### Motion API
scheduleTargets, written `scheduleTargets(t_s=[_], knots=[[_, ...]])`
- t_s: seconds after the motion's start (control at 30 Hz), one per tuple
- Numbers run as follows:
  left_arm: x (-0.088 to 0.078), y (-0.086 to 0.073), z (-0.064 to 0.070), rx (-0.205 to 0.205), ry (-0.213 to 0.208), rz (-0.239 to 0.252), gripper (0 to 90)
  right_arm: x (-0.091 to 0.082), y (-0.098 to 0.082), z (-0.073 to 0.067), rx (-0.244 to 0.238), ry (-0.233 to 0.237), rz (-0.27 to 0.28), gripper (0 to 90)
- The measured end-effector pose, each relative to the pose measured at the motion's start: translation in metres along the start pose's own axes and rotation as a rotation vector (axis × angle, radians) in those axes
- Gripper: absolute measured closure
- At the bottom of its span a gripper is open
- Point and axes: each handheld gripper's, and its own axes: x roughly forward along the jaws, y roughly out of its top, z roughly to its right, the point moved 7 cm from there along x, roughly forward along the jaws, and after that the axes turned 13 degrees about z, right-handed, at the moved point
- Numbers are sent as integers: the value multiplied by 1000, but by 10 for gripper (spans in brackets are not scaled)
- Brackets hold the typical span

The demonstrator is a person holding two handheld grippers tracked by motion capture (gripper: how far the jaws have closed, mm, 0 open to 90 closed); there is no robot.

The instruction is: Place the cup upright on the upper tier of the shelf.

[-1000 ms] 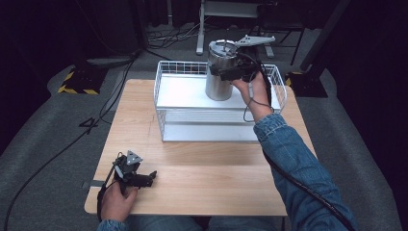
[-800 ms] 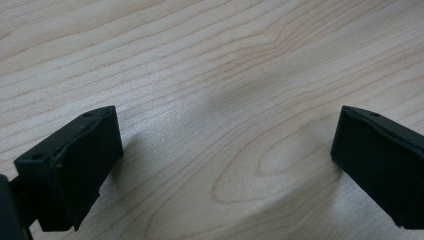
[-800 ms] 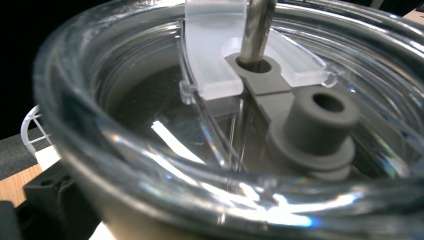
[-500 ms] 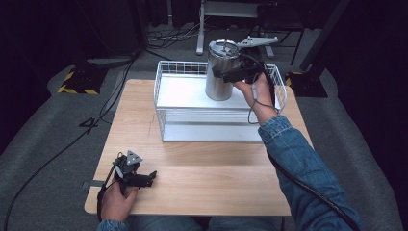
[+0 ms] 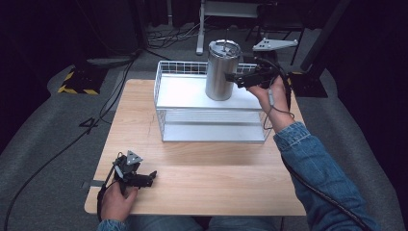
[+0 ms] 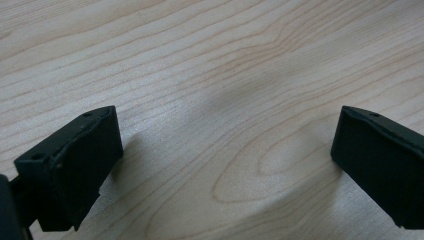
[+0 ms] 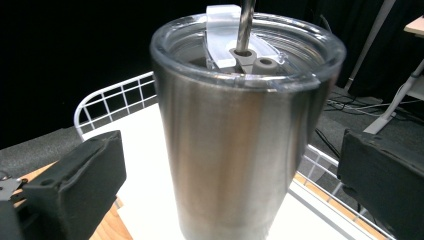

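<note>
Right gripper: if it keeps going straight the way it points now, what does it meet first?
Most likely the steel tumbler standing in the wire basket. The right gripper is open, its jaws set either side of the tumbler's wall, so the cup would slide between them.

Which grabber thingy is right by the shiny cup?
The right gripper, up at the wire rack. Its open jaws sit either side of the steel cup. The left gripper rests near the table's front edge, far from the cup.
</note>
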Motion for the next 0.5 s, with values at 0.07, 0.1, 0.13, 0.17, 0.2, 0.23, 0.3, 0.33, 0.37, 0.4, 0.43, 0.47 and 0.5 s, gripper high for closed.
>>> scheduleTargets(t_s=[0.07,0.1,0.13,0.17,0.2,0.23,0.3,0.33,0.37,0.4,0.43,0.47,0.5], knots=[[0,0,0,0,0,0,5,-6,1,-1,2,3,3,0],[0,0,0,0,0,0,5,-10,1,-1,0,4,5,0],[0,0,0,0,0,0,5,-13,1,-2,-1,5,6,0],[0,0,0,0,0,0,5,-16,1,-2,-4,7,8,0],[0,0,0,0,0,0,5,-19,1,-3,-3,9,10,0],[0,0,0,0,0,0,5,-22,1,-3,-7,10,11,0],[0,0,0,0,0,0,5,-29,1,-4,-9,11,17,0],[0,0,0,0,0,0,5,-32,1,-5,-10,15,20,0],[0,0,0,0,0,0,5,-36,1,-5,-9,15,22,0],[0,0,0,0,0,0,5,-39,0,-5,-9,15,25,0],[0,0,0,0,0,0,6,-43,0,-6,-11,16,28,0],[0,0,0,1,0,-1,5,-46,0,-6,-12,16,31,0],[0,0,0,1,0,-1,5,-50,0,-6,-11,17,32,0]])
